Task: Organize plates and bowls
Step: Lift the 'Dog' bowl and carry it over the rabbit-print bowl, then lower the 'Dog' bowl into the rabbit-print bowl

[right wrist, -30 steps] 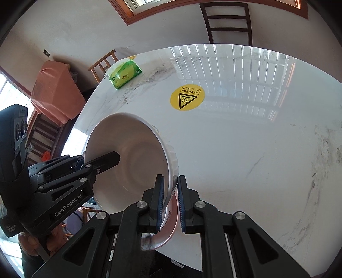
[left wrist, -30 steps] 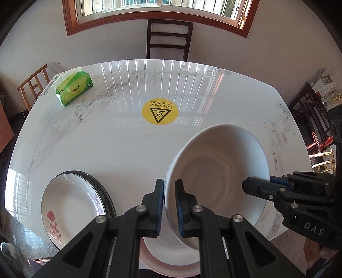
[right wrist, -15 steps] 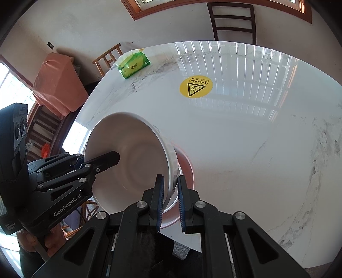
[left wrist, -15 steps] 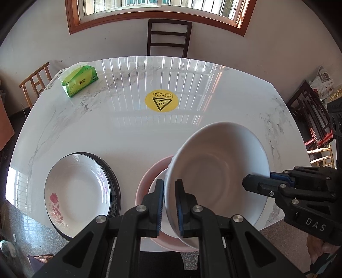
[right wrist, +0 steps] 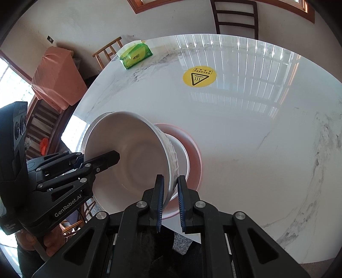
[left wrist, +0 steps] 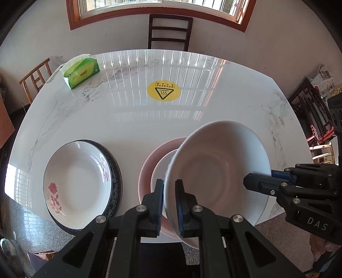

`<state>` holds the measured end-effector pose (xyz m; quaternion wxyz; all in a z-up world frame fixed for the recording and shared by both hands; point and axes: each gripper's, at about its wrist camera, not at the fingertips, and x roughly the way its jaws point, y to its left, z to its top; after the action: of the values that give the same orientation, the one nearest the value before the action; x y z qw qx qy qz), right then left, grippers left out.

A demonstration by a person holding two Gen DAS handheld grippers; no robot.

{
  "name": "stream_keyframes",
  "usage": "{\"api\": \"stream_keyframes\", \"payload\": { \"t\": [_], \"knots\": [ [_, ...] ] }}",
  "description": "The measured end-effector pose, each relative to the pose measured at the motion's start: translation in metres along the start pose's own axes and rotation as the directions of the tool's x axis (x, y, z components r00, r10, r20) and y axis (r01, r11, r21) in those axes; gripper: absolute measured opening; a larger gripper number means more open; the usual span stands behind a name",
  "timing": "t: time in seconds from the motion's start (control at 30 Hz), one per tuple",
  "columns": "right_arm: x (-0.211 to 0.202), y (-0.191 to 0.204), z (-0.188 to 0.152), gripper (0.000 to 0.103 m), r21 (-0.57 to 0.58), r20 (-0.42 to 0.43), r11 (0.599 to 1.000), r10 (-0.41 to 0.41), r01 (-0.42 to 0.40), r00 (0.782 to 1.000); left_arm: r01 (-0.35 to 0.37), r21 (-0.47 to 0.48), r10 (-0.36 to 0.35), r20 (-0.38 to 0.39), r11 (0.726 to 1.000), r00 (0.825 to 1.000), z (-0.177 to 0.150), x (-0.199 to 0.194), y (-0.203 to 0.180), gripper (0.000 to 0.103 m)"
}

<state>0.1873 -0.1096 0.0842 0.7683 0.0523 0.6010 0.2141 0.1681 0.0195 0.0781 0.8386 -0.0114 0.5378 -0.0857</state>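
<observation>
While both claws pinch opposite rim edges, the left gripper (left wrist: 169,202) and right gripper (right wrist: 170,200) carry the large white bowl (left wrist: 215,177) tilted above the smaller white bowl (left wrist: 161,169) nested in the pink bowl (left wrist: 149,162) (toward 10 o'clock, directly underneath); the rose plate (left wrist: 77,184) sits at 9 o'clock.

Both views are brightly lit by daylight from the window (left wrist: 162,5). Striped glare is thrown across the glossy marble surface (left wrist: 119,119). Strong fisheye curvature and dark vignetted corners are seen; focus is sharp throughout.
</observation>
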Motion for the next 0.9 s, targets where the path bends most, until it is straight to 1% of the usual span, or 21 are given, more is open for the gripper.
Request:
{"api": "stream_keyframes", "payload": {
  "t": [0.37, 0.9],
  "knots": [
    [0.008, 0.000, -0.002, 0.012, 0.004, -0.016, 1.000, -0.003, 0.003, 1.000, -0.001, -0.002, 0.001, -0.025, 1.000, 1.000, -0.007, 0.009, 0.002, 0.011],
    [0.018, -0.004, 0.000, 0.012, 0.024, -0.031, 1.000, 0.005, -0.004, 0.999, 0.004, -0.017, -0.005, -0.051, 1.000, 0.999, -0.006, 0.022, 0.005, 0.011]
  ]
}}
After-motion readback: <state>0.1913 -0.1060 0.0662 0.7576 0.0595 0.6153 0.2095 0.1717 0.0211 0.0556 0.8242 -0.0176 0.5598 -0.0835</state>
